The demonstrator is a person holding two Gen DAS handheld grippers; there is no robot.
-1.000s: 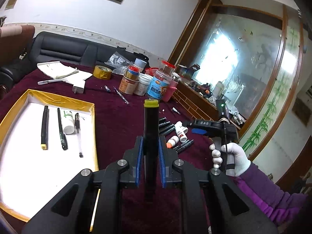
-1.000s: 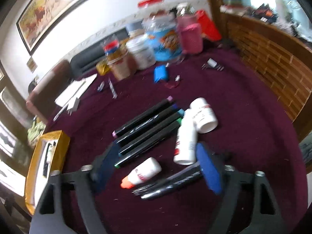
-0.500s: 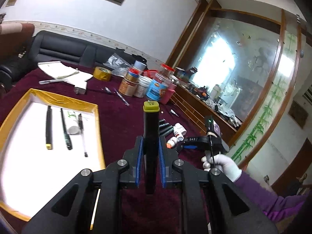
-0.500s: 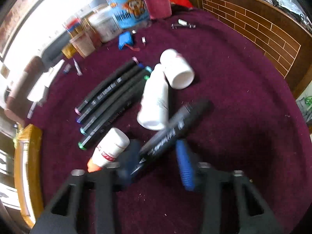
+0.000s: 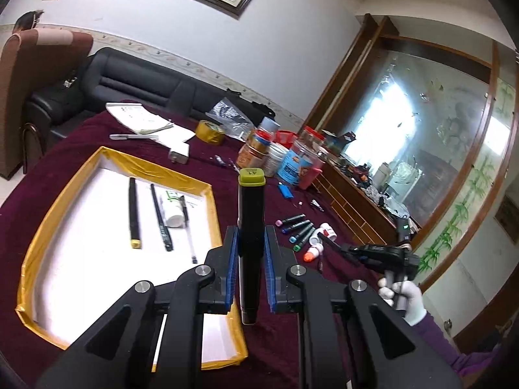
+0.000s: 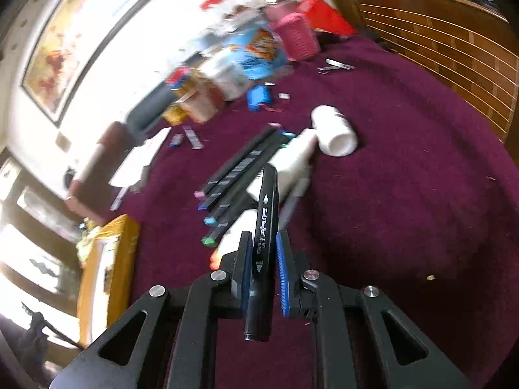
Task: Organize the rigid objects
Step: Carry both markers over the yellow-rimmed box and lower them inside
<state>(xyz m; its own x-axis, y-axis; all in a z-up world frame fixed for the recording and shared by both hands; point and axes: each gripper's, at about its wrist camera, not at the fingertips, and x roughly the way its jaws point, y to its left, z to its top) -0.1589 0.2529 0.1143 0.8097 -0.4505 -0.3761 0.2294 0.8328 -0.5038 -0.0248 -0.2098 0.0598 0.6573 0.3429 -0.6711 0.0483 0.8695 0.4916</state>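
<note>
The left hand-held gripper (image 5: 249, 269) pinches a square-barrelled black marker with an olive cap (image 5: 250, 227) between ribbed blue pads, above the maroon velvety table (image 5: 285, 350) beside the gold-rimmed white tray (image 5: 39, 227), where slim pens (image 5: 133, 214) and a small white bottle (image 5: 173, 209) lie. The right hand-held gripper (image 6: 263, 259), wide a second ago, has just been closing and now clamps a printed black marker (image 6: 266, 227), seemingly lifted over the row of black markers (image 6: 240, 175) and white plastic bottles (image 6: 334, 136); motion blur leaves that uncertain. Jars (image 5: 296, 162) crowd the far edge.
</note>
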